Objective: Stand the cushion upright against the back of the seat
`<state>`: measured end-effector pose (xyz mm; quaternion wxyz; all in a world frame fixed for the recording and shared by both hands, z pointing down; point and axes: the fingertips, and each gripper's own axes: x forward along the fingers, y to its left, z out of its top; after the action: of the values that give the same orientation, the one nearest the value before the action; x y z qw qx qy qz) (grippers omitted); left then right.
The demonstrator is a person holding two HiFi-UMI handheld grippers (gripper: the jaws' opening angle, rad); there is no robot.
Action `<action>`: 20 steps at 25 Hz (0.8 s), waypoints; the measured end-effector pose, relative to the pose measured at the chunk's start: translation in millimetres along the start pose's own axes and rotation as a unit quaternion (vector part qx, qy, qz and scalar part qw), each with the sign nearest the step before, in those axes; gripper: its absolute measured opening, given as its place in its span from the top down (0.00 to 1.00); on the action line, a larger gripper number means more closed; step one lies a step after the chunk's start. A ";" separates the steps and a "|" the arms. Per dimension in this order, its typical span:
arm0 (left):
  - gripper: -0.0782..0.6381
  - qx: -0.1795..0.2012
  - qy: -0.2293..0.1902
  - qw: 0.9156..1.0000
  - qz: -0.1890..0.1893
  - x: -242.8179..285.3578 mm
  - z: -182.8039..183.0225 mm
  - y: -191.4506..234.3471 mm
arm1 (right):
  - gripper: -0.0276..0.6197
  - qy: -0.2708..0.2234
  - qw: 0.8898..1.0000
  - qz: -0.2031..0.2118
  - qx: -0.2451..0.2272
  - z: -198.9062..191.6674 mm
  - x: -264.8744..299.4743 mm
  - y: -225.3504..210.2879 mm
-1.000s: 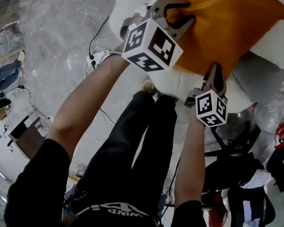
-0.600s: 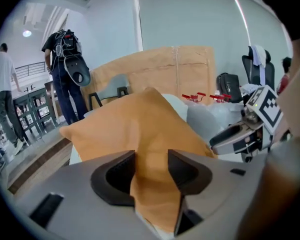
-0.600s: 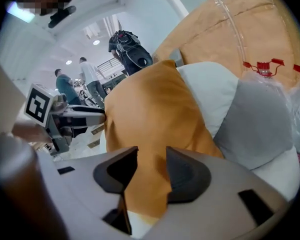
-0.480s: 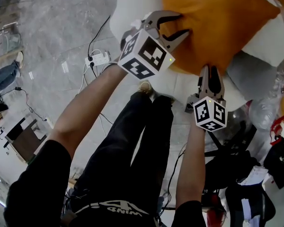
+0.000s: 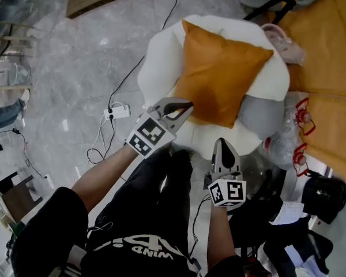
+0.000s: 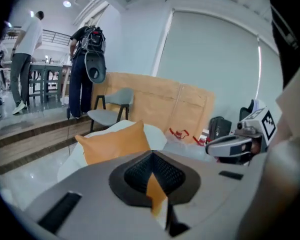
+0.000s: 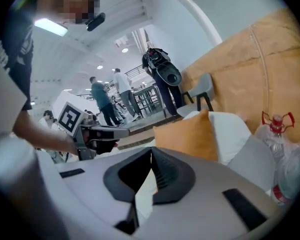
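The orange cushion point(image 5: 219, 77) stands on the white armchair point(image 5: 158, 68), leaning on its rounded back. Both grippers are drawn back from it, on the near side of the seat. My left gripper point(image 5: 184, 105) hangs just off the cushion's lower left corner; its jaws have just closed and nothing is between them. My right gripper point(image 5: 222, 146) is over the seat's front edge, jaws also just closed on nothing. The left gripper view shows the cushion point(image 6: 115, 144) beyond the shut left gripper point(image 6: 151, 155). In the right gripper view the cushion point(image 7: 187, 134) lies past the shut right gripper point(image 7: 151, 151).
A grey cushion point(image 5: 259, 117) lies at the chair's right side, by plastic water bottles point(image 5: 297, 134) with red handles. Cardboard sheets point(image 5: 328, 68) cover the floor at right. A power strip with cables point(image 5: 118, 113) lies left of the chair. Dark bags point(image 5: 320, 198) sit lower right. People stand far behind.
Both grippers let go of the cushion's near edge, pulled back from the chair and shut. The cushion now stands free against the seat back, seen from farther away.
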<state>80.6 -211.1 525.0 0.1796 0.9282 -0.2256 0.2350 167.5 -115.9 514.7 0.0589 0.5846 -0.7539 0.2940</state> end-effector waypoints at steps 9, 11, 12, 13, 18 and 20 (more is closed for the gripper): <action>0.88 -0.002 -0.067 0.997 -0.044 -179.1 140.1 -120.3 | 0.92 -0.040 0.997 0.069 -0.019 129.1 -148.3 147.8; 0.88 -0.003 -0.105 0.993 -0.052 -211.8 160.2 -141.2 | 0.92 -0.058 0.995 0.072 -0.023 146.0 -172.5 166.9; 0.88 -0.001 -0.124 0.991 -0.052 -225.2 168.0 -151.5 | 0.92 -0.069 0.995 0.072 -0.027 152.5 -183.8 173.7; 0.88 0.003 -0.139 0.989 -0.050 -236.4 173.9 -161.2 | 0.92 -0.080 0.994 0.071 -0.034 158.3 -193.9 179.1; 0.88 0.025 -0.172 0.984 -0.048 -262.1 185.2 -198.1 | 0.92 -0.125 0.988 0.076 -0.042 181.5 -216.8 196.6; 0.88 0.036 -0.176 0.982 -0.051 -264.9 186.4 -205.7 | 0.92 -0.128 0.987 0.083 -0.058 181.9 -219.0 204.7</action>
<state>41.7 -33.0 187.4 0.1151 0.9713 -0.1976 0.0662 94.2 5.8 194.2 -0.0291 0.5480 -0.8171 0.1763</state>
